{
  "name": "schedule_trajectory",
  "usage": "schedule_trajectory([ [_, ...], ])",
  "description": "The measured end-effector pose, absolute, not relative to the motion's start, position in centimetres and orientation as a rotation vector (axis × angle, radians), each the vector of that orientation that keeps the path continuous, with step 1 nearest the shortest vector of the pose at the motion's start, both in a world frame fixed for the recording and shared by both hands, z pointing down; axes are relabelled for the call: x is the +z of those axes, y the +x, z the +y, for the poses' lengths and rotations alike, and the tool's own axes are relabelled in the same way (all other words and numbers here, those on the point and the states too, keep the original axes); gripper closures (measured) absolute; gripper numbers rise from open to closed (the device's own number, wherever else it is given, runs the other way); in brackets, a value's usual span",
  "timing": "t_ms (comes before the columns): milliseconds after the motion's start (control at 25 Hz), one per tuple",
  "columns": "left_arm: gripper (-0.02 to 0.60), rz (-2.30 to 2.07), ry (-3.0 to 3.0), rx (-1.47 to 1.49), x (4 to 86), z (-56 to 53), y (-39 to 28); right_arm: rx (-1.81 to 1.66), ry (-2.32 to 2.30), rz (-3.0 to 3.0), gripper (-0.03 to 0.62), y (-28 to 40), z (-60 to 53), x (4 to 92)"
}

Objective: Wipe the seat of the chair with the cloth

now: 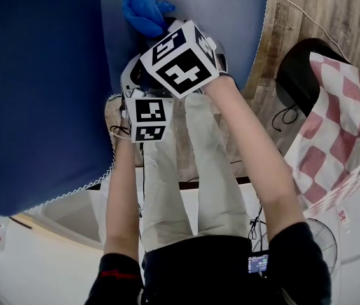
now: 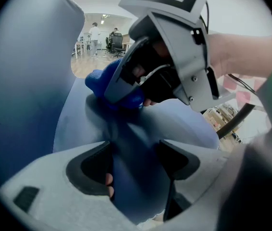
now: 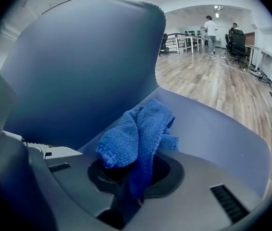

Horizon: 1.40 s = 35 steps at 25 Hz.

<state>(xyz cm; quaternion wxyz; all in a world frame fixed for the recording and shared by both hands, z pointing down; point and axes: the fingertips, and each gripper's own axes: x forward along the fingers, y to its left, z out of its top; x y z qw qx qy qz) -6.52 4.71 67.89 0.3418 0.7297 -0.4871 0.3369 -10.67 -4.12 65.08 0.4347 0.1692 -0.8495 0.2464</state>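
The chair's light blue seat (image 1: 224,11) lies at the top of the head view, with its dark blue backrest (image 1: 34,88) on the left. A bright blue cloth (image 1: 143,10) sits bunched on the seat, and my right gripper (image 1: 165,25) is shut on it. In the right gripper view the cloth (image 3: 138,129) spills up out of the closed jaws of the right gripper (image 3: 135,179). My left gripper (image 2: 136,165) hovers over the seat's front edge just behind the right gripper (image 2: 126,83). Its jaws stand apart, and only the seat (image 2: 78,124) shows between them.
A red-and-white checked cloth (image 1: 342,132) hangs at the right, beside a black round seat (image 1: 301,65) on the wooden floor (image 1: 332,11). White furniture (image 1: 34,259) and cables lie by my legs. People stand far off across the room (image 3: 208,25).
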Motion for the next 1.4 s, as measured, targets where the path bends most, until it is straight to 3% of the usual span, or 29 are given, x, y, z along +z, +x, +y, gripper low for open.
schedule_trajectory([
  [680,0.262,-1.251,1.897,0.880,68.2,5.1,-6.4,0.518,0.261,-2.114,0.542,-13.6,-2.2,65.1],
  [1400,0.262,-1.273,1.907,0.867,67.7,4.6,-6.5,0.414,0.397,-2.103,0.541,-8.8,-3.8,65.6],
])
